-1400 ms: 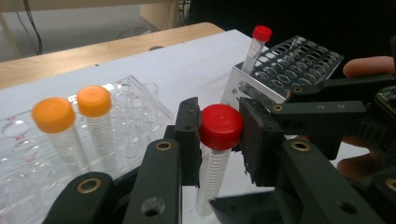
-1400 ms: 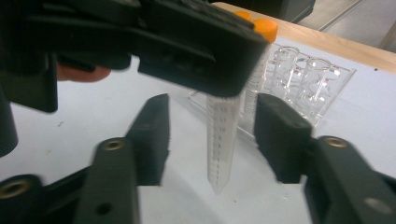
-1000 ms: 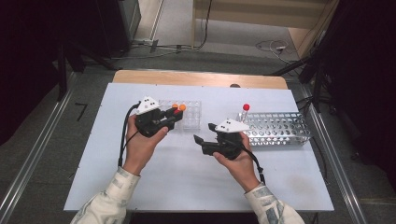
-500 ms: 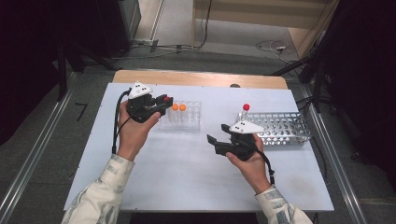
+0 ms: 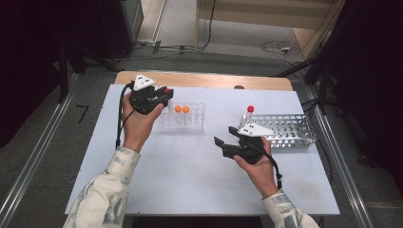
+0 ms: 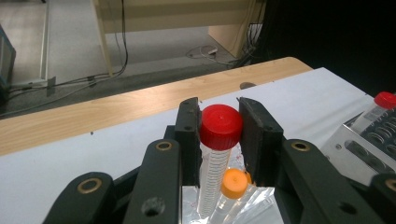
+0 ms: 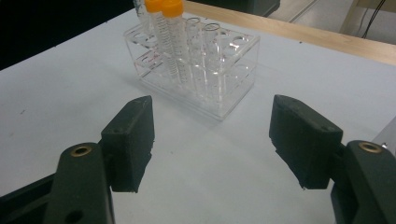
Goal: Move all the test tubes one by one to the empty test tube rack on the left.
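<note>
My left gripper (image 5: 164, 93) is shut on the red cap of a clear graduated tube (image 6: 219, 127), which hangs upright between the jaws at the far left corner of a clear plastic rack (image 5: 190, 124). Two orange-capped tubes (image 5: 182, 109) stand in that rack, and one orange cap (image 6: 235, 183) shows just below the held tube. My right gripper (image 5: 224, 135) hovers over the white table to the right of the clear rack, pointing left toward it. Its jaws stand wide open with nothing between them (image 7: 212, 126).
A metal mesh rack (image 5: 287, 129) sits at the right with one red-capped tube (image 5: 250, 109) at its left end. A wooden strip (image 5: 204, 80) borders the far edge of the white table (image 5: 190, 185). Cables lie on the floor beyond.
My left gripper has drawn away from over the clear rack toward the far left, carrying the red-capped tube. The right hand has shifted a little to the right and nearer.
</note>
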`<state>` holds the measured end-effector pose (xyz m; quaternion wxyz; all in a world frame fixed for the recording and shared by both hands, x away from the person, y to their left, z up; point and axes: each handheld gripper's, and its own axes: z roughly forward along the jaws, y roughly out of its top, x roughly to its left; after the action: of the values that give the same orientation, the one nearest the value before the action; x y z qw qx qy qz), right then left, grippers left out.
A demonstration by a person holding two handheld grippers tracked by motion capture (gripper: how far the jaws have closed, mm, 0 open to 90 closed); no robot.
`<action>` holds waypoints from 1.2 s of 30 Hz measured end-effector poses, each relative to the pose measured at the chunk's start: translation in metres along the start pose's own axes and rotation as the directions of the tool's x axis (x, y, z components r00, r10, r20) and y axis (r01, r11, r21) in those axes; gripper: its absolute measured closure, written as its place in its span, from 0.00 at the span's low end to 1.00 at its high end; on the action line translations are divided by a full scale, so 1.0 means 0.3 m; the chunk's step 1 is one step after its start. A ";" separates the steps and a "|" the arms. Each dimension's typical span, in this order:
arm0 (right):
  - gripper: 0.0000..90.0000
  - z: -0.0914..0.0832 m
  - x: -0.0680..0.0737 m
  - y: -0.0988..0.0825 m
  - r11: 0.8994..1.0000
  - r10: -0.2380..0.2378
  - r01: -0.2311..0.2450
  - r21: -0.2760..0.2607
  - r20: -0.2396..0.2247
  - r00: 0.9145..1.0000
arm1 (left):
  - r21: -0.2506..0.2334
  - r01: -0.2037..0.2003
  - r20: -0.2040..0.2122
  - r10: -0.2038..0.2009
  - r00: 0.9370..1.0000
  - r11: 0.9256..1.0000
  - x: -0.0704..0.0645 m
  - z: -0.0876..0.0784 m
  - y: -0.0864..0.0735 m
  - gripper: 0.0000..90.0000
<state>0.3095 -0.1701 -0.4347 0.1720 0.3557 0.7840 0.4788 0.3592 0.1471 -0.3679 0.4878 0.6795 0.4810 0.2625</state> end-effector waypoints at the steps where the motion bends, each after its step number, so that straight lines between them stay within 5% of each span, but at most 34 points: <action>1: 0.33 -0.001 0.000 0.000 1.000 0.002 -0.002 0.000 0.001 1.000 | 0.005 -0.001 -0.002 0.001 1.000 1.000 0.001 0.005 -0.002 0.79; 24: 0.33 -0.003 -0.010 -0.008 1.000 0.006 -0.006 0.006 0.007 1.000 | 0.079 0.015 -0.014 -0.014 1.000 0.997 0.006 0.076 -0.112 0.78; 36: 0.32 -0.009 -0.020 -0.011 1.000 0.011 -0.011 -0.002 0.014 1.000 | 0.072 0.043 0.003 -0.043 0.999 0.996 0.013 0.053 -0.109 0.68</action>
<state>0.3108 -0.1772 -0.4365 0.1752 0.3631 0.7804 0.4779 0.3609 0.1461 -0.4044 0.4696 0.6867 0.5037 0.2329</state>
